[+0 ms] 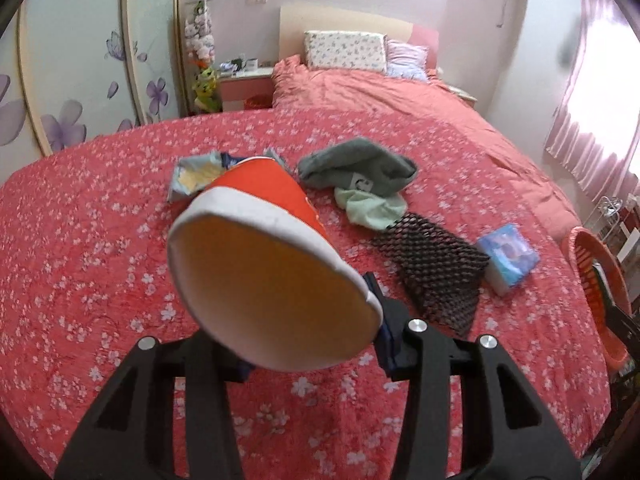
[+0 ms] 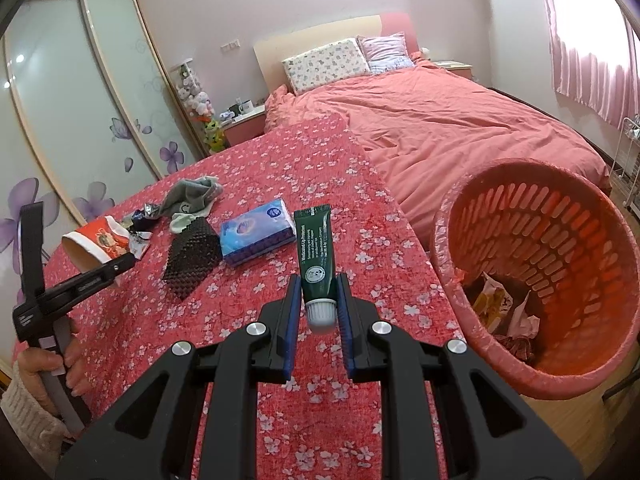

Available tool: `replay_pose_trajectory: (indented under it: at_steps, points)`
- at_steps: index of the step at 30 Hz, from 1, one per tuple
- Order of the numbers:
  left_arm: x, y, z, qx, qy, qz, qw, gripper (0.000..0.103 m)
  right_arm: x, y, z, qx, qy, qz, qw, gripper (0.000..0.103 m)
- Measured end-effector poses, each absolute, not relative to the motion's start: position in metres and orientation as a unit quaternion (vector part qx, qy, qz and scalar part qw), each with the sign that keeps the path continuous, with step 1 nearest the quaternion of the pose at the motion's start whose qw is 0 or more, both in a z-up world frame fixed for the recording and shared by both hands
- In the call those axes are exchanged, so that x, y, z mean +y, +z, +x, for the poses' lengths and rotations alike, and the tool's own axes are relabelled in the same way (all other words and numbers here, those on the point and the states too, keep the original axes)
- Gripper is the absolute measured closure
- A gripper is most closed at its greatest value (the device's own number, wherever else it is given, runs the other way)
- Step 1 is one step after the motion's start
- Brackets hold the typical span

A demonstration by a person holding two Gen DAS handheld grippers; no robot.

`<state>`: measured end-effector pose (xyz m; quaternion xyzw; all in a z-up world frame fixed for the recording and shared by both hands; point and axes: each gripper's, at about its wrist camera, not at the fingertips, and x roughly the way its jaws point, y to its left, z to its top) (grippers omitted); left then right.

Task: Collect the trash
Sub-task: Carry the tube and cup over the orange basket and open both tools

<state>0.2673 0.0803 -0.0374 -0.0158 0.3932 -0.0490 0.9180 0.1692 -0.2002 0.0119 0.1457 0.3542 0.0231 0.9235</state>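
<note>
From the left wrist, the left gripper [image 1: 308, 336] pinches a red paper cup [image 1: 264, 264], its pads pressing the rim at either side while the open mouth faces the camera and the base points away toward twelve o'clock; the cup hangs above the bed [image 1: 100, 240] with its flowered red cover. Behind the cup at eleven o'clock lies a crumpled wrapper [image 1: 196, 174], partly hidden. At one o'clock from the cup sits a grey sock [image 1: 360, 168] on top of a pale green one [image 1: 370, 208], with a black mesh sleeve [image 1: 436, 268] just beside them at three o'clock and a blue tissue pack [image 1: 510, 258] beyond it. The orange basket [image 1: 596, 276] shows only at the far right edge. From the right wrist, the right gripper [image 2: 318, 312] is clamped on a dark green tube [image 2: 314, 252], gripping it near the white cap, which points toward the camera, while the flat crimped end stands away at twelve o'clock. The basket [image 2: 472, 208] stands at three o'clock, off the bed's edge, tilted with its mouth toward the camera; crumpled paper trash [image 2: 504, 312] lies in its bottom. At nine o'clock the left gripper [image 2: 112, 270] holds the cup [image 2: 96, 244] above the bed [image 2: 360, 240], and a hand [image 2: 52, 364] grips its handle at eight o'clock. The tissue pack [image 2: 258, 236], mesh sleeve [image 2: 192, 258] and socks [image 2: 192, 198] lie between the cup and tube.
</note>
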Motion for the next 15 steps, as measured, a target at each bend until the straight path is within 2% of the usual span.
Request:
replay_pose_trajectory:
  at_steps: [15]
  points:
    - [-0.003, 0.022, 0.235, 0.336, -0.156, 0.023, 0.929, 0.058, -0.234, 0.045, 0.149, 0.296, -0.030, 0.145, 0.944, 0.085]
